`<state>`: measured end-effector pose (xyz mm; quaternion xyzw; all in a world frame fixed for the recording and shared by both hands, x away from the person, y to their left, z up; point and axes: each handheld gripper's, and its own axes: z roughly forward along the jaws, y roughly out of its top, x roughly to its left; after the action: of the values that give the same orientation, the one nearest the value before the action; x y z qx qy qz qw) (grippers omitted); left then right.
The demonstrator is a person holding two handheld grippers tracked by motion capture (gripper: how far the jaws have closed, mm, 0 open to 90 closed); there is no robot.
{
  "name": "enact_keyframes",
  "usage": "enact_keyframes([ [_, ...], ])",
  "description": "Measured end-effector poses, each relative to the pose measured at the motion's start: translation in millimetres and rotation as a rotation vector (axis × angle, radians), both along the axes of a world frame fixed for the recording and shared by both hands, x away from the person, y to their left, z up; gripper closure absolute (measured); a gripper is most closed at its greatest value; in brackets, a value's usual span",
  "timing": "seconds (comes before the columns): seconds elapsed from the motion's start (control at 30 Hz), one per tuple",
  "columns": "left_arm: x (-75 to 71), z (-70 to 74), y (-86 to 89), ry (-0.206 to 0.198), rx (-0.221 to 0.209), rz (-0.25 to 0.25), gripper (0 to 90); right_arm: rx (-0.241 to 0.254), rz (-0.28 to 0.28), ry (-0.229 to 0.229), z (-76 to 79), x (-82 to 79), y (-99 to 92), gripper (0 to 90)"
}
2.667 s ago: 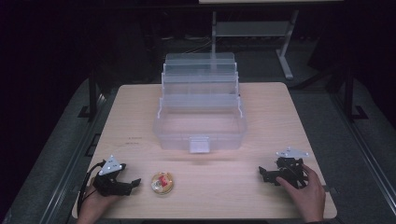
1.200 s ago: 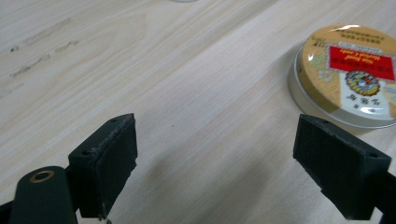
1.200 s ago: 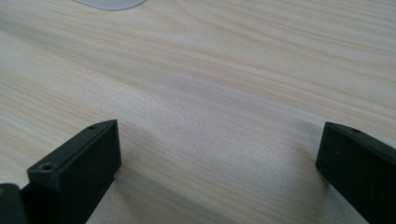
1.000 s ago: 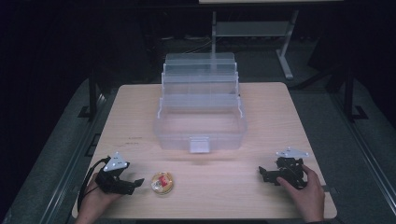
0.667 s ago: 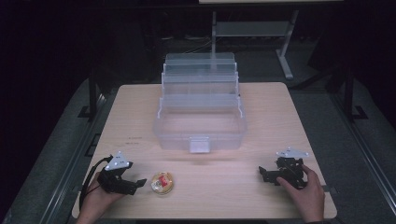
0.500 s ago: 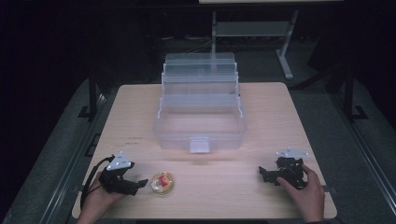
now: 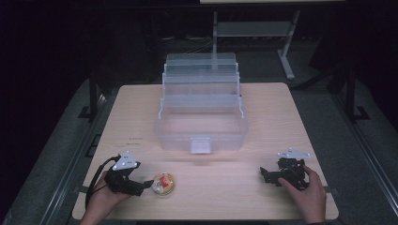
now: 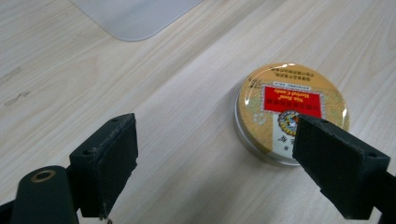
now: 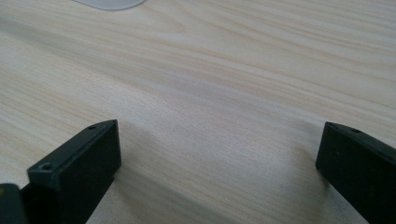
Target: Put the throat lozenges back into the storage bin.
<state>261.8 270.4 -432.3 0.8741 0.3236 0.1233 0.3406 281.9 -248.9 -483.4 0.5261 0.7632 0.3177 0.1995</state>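
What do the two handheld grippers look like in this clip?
Both are black. The left gripper and right gripper each carry a grey three-cornered plate on top. Each has two flat, blocky black jaws with small screw holes. A black cable loops from the left one.

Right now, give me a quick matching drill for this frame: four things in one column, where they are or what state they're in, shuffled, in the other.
Things
1. tin
2. clear box
3. left tongs
4. right tongs

Places or states
A. open over bare wood near the table's right front corner
B. at the middle of the table, lid up
C. flat on the table near the left front, gold lid with a red label
D. open, with the tin just ahead, partly behind one jaw

Pairs: 1-C, 2-B, 3-D, 4-A
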Motion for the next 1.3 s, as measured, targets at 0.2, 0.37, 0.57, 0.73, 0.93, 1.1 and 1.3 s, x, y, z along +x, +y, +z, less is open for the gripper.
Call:
enact_keyframes([
  [0.2,-0.2,0.8,-7.6,0.001,0.005,-0.021,13.5,0.0,0.0,0.0,0.0,0.0,0.0,0.0],
  [0.37,-0.5,1.2,-12.7,0.003,0.005,-0.033,13.5,0.0,0.0,0.0,0.0,0.0,0.0,0.0],
  [0.57,-0.3,1.6,-18.6,0.003,0.01,-0.047,13.5,0.0,0.0,0.0,0.0,0.0,0.0,0.0],
  [0.73,-0.4,1.8,-24.0,0.006,0.009,-0.059,13.5,0.0,0.0,0.0,0.0,0.0,0.0,0.0],
  [0.93,-0.2,1.8,-28.5,0.007,0.013,-0.068,13.5,0.0,0.0,0.0,0.0,0.0,0.0,0.0],
  [1.1,0.1,1.2,-34.2,0.011,0.018,-0.081,13.5,0.0,0.0,0.0,0.0,0.0,0.0,0.0],
  [1.3,0.8,0.0,-40.7,0.013,0.023,-0.094,13.5,0.0,0.0,0.0,0.0,0.0,0.0,0.0],
])
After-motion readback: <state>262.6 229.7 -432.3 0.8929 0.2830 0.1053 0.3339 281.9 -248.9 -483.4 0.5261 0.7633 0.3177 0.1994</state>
